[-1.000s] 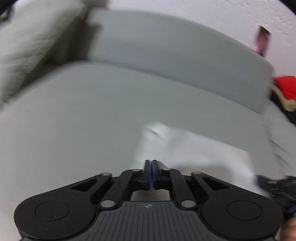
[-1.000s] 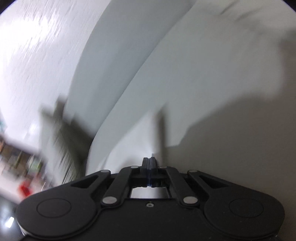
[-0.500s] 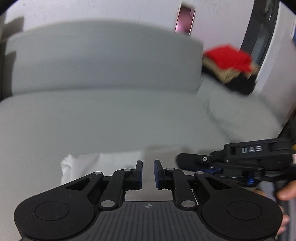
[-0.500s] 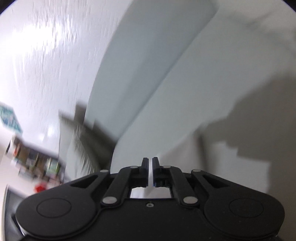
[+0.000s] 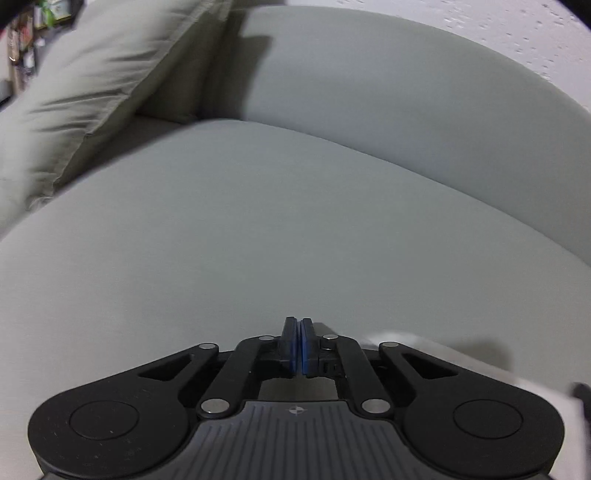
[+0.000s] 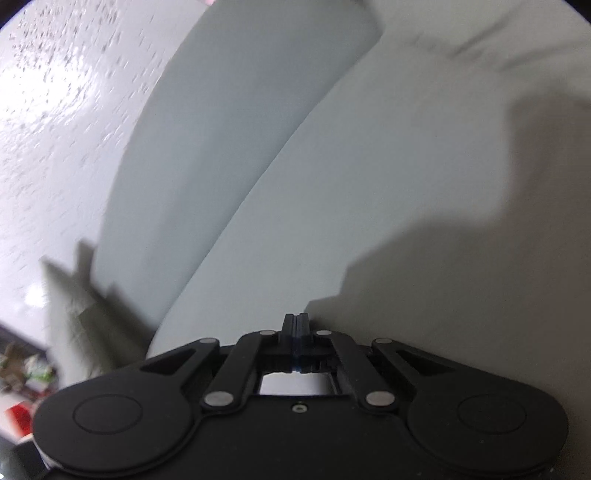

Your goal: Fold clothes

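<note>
White cloth (image 5: 532,373), the garment I am folding, lies flat on the grey sofa seat (image 5: 258,229), showing only as a blurred strip at the lower right of my left camera's view, just beside and partly behind the body of my left claw (image 5: 296,345). Whether it is tucked between those pads I cannot tell. The blue pads (image 5: 291,350) stand almost together with only a sliver between them, and the jaws are closing. Ahead of the left claw, the sofa seat is bare. Further back along the sofa rises its grey backrest (image 5: 406,88), and against the far left end of the sofa leans a beige cushion (image 5: 85,96), creased and a little blurred. Above the backrest is a white textured wall (image 5: 517,29).

My right claw (image 6: 295,326) is fully closed, fingers pressed together, with nothing visible between them. A pale patch shows through the gap in its frame, too small to identify. Beyond it the sofa seat (image 6: 369,203) carries a dark shadow (image 6: 480,258) falling across its right side, and the backrest (image 6: 229,147) slants away to the left, meeting the wall (image 6: 55,129).
</note>
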The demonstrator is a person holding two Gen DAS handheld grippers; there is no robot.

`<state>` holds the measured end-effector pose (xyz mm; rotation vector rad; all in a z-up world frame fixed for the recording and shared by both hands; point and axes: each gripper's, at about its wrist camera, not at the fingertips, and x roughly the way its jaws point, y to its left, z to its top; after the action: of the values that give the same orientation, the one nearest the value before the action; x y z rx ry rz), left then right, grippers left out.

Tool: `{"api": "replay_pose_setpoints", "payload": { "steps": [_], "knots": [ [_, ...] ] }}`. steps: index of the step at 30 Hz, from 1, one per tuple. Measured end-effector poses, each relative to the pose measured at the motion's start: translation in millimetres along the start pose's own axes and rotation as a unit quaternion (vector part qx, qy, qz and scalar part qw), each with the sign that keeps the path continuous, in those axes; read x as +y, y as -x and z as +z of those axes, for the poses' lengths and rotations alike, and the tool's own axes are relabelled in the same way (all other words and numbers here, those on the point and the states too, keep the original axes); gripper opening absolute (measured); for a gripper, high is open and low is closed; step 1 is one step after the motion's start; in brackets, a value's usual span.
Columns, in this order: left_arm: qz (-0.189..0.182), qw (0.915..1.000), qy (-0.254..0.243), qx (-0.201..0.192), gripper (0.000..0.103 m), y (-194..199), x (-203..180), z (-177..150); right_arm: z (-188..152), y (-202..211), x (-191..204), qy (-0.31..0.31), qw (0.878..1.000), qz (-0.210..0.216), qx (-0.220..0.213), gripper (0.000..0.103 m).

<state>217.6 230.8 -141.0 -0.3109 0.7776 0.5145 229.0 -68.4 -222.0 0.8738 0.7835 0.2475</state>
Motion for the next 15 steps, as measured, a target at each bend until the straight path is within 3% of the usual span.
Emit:
{"api": "replay_pose_setpoints", "payload": {
  "steps": [4,9,12,13,15],
  "knots": [
    [-0.012,0.9996,0.026,-0.004,0.007,40,30,-4,12,33,-7,0.013,0.999,-0.047,-0.023,0.003],
    [-0.051,0.9979,-0.019,-0.036,0.010,110,48,-42,16,97,-15,0.019,0.998,-0.054,-0.017,0.012],
    [-0.103,0.9931,-0.042,-0.038,0.010,142,54,-62,-1,128,-6,0.047,0.998,-0.040,0.014,0.026],
    [-0.117,0.9908,-0.055,-0.039,0.010,150,53,-68,-11,135,1,0.066,0.997,-0.032,0.030,0.027],
    [-0.103,0.9859,-0.123,-0.048,0.011,157,27,-83,-33,140,22,0.135,0.989,-0.021,0.059,0.027]
  ]
}}
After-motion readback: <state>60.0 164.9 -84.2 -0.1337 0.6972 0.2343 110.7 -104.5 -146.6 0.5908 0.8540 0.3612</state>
